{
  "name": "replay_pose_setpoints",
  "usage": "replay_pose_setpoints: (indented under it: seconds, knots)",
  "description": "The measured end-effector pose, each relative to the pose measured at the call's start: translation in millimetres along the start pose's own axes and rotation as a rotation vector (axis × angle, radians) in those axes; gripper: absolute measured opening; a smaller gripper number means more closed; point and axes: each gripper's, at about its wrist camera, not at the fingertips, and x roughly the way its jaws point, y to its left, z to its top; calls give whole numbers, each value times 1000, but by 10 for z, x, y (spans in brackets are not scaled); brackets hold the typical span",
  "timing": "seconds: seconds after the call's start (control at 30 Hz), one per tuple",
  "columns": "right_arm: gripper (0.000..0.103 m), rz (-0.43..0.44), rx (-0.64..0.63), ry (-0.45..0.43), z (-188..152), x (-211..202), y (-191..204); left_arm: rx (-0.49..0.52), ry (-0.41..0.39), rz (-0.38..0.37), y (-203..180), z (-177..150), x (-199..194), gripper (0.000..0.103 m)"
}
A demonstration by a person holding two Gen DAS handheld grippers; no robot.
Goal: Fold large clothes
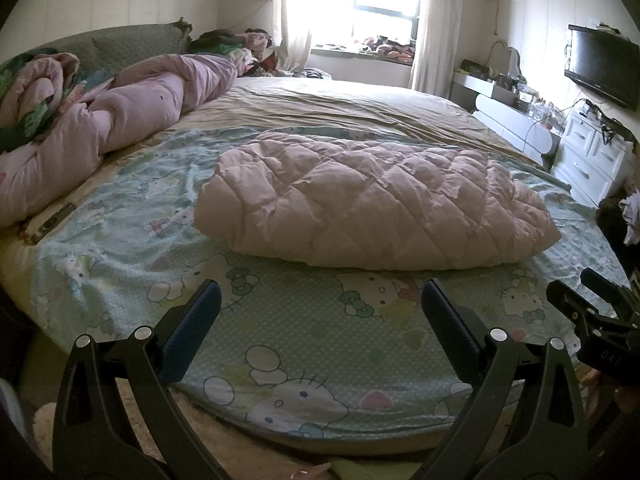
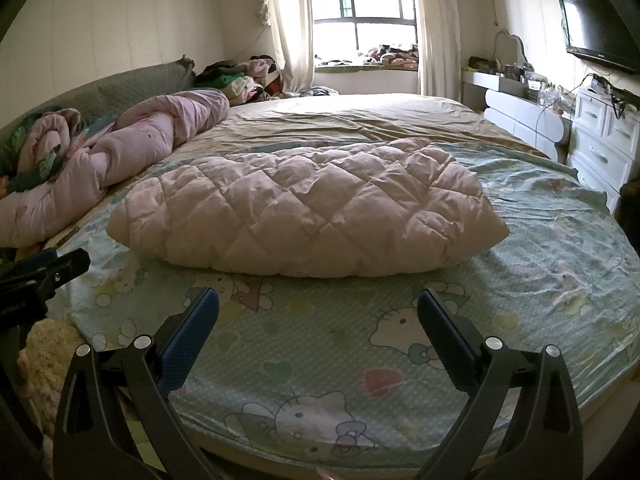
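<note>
A pale pink quilted garment (image 1: 372,200) lies folded into a thick flat bundle on the round bed (image 1: 280,340). It also shows in the right wrist view (image 2: 304,212). My left gripper (image 1: 320,300) is open and empty, held over the bed's near edge, short of the bundle. My right gripper (image 2: 318,306) is open and empty too, just in front of the bundle. The right gripper's body shows at the right edge of the left wrist view (image 1: 592,320).
A rolled pink duvet (image 1: 120,112) lies along the bed's left side. A heap of clothes (image 2: 240,76) sits at the far left corner. White drawers (image 2: 600,136) and a wall TV (image 2: 600,28) stand to the right. A cartoon-cat sheet (image 2: 400,320) covers the bed.
</note>
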Motion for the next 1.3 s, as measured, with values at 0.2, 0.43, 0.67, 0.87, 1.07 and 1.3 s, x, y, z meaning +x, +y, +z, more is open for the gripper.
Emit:
replay_pose_setpoints:
  seconds: [0.2, 0.43, 0.67, 0.87, 1.07, 1.3]
  knots:
    - [99, -3, 0, -10, 0, -14, 4, 2, 0, -1, 0, -1, 0, 94]
    - [99, -6, 2, -15, 4, -28, -19, 1, 1, -1, -9, 2, 7, 94]
    - [99, -8, 0, -10, 2, -30, -25, 1, 1, -1, -8, 1, 3, 94]
    - [99, -7, 2, -11, 2, -27, -23, -2, 2, -2, 3, -6, 0, 94]
    - [99, -7, 3, -9, -2, -30, -20, -5, 2, -5, 19, -18, -10, 94]
    - [99, -15, 3, -3, -31, -13, -36, -17, 5, -12, 32, -65, -30, 94]
